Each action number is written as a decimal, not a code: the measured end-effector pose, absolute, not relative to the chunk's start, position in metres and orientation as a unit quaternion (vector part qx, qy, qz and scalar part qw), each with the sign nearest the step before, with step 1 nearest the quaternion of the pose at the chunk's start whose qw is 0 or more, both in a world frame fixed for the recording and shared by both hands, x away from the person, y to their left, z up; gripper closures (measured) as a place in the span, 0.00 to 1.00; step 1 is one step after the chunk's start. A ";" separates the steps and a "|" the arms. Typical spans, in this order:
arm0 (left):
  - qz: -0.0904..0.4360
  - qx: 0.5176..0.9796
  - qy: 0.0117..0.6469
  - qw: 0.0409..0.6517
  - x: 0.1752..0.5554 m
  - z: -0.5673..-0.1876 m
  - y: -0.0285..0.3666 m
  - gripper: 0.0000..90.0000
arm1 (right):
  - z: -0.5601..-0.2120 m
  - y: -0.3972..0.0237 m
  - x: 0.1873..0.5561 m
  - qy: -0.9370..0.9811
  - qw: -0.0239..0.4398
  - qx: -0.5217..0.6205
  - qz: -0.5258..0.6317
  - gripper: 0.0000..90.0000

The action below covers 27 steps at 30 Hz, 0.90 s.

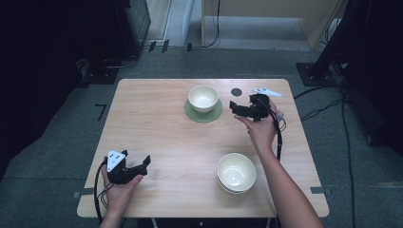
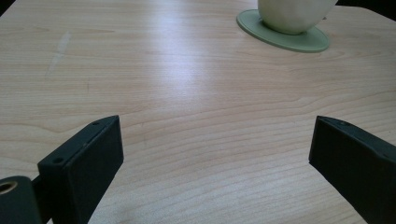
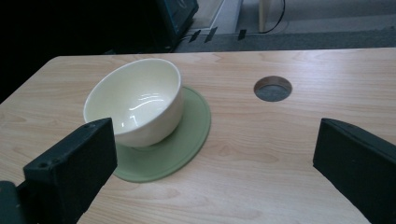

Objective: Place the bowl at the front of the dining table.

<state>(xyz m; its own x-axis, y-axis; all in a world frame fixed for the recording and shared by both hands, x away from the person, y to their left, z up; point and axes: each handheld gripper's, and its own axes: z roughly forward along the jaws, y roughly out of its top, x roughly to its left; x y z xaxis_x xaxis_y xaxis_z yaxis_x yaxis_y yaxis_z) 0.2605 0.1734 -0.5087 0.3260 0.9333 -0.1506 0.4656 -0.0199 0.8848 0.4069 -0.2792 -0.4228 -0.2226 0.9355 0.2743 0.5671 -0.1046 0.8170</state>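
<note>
- Bowl (image 3: 137, 100) on the green coaster (image 3: 180, 142): cream glazed ceramic, sits at the far centre of the tabletop (image 1: 161, 137), off-centre on the coaster toward its far-left edge in the right gripper view.
- Right tool (image 1: 244, 108) hovers just right of that bowl, jaws spread wide, holding nothing.
- Left tool (image 1: 138, 167) rests near the tabletop's front left edge, jaws also spread, empty, well apart from any dish.
- Likely step: right tool closing in on the bowl. Best grip looks like one jaw inside and one outside the rim; glaze is slick and the wall curves, so bite deep and square.
- Lift straight up so the thin, flat, matte coaster isn't dragged along.
- Stacked bowls (image 1: 236, 172) at front right: same cream glaze, nested, clear of the path.
- Round cable hole (image 3: 272, 88) in the pale wood-grain tabletop lies beside the coaster.
</note>
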 end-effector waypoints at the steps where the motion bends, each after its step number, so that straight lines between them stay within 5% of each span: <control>1: 0.252 0.668 0.523 0.465 0.260 -0.509 0.173 0.03 | -0.423 -0.281 0.405 0.636 0.205 0.590 0.454 0.00; 27: 0.256 0.673 0.520 0.460 0.260 -0.509 0.171 0.03 | -0.436 -0.317 0.345 0.630 0.239 0.581 0.457 0.00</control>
